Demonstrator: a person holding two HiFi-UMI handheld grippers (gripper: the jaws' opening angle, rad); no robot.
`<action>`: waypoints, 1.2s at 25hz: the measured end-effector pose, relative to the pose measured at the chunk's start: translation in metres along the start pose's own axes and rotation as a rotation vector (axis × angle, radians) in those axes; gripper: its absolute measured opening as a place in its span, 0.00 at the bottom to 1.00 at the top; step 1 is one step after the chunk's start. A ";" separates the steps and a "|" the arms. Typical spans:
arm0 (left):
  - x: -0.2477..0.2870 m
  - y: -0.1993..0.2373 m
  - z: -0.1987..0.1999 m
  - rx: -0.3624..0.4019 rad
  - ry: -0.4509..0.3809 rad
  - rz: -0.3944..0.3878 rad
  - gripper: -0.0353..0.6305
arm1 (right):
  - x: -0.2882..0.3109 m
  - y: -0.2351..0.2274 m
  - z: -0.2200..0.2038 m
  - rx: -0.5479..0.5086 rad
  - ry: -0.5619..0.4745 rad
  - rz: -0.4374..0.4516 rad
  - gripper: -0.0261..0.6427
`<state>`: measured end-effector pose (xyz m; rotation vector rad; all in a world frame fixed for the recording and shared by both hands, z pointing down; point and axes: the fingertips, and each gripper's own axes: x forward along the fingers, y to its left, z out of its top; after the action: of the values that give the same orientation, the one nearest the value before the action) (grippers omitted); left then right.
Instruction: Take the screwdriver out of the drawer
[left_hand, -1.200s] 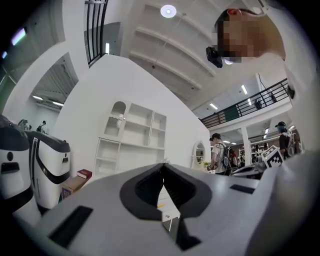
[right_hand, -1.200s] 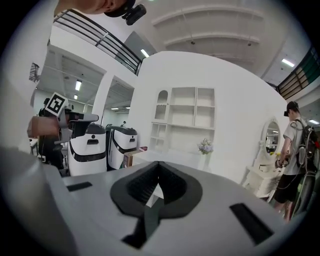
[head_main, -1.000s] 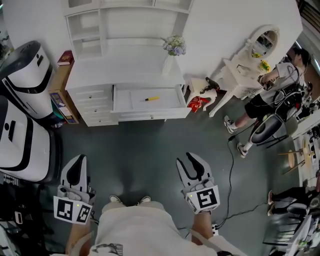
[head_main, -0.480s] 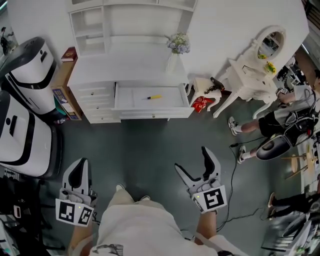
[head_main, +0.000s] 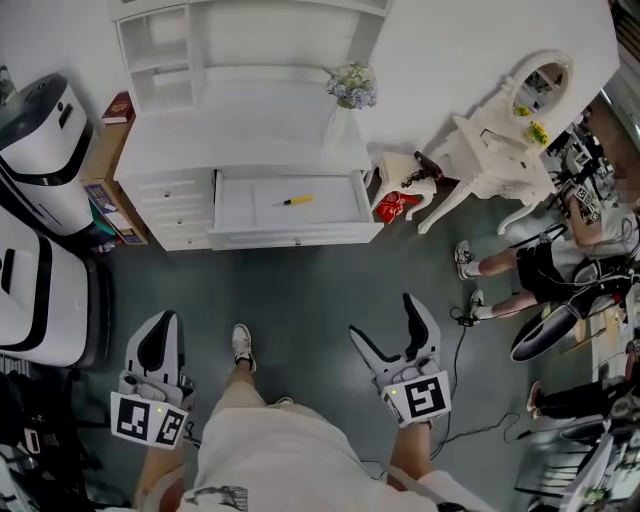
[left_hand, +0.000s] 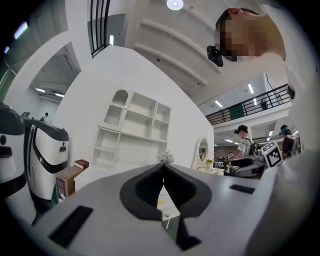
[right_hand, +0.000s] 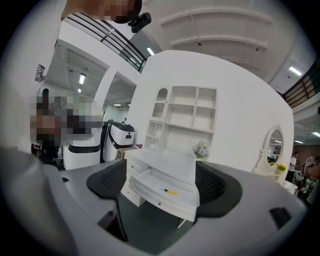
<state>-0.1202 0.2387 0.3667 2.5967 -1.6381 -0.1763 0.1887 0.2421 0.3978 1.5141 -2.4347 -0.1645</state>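
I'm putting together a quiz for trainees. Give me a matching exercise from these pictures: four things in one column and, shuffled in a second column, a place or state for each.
Things
1. screwdriver
2. flowers
3. left gripper
4. right gripper

Places or states
A. jaws wide apart, nothing between them
B. lying in the open drawer
C. jaws together
D. standing on the desk top

Pairs: 1-B, 2-D, 3-C, 4-A.

Note: the right gripper's jaws have just been opening, with nothing between them.
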 end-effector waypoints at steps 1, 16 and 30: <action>0.013 0.007 -0.001 -0.007 -0.001 -0.003 0.08 | 0.012 -0.006 0.001 -0.008 0.005 -0.005 0.67; 0.215 0.147 0.006 -0.118 0.001 -0.110 0.08 | 0.219 -0.054 0.045 -0.136 0.130 -0.060 0.67; 0.283 0.174 0.000 -0.180 0.009 -0.098 0.08 | 0.291 -0.081 0.018 -0.168 0.233 -0.003 0.67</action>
<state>-0.1553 -0.0917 0.3699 2.5386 -1.4204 -0.3024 0.1322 -0.0550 0.4095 1.3818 -2.1791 -0.1775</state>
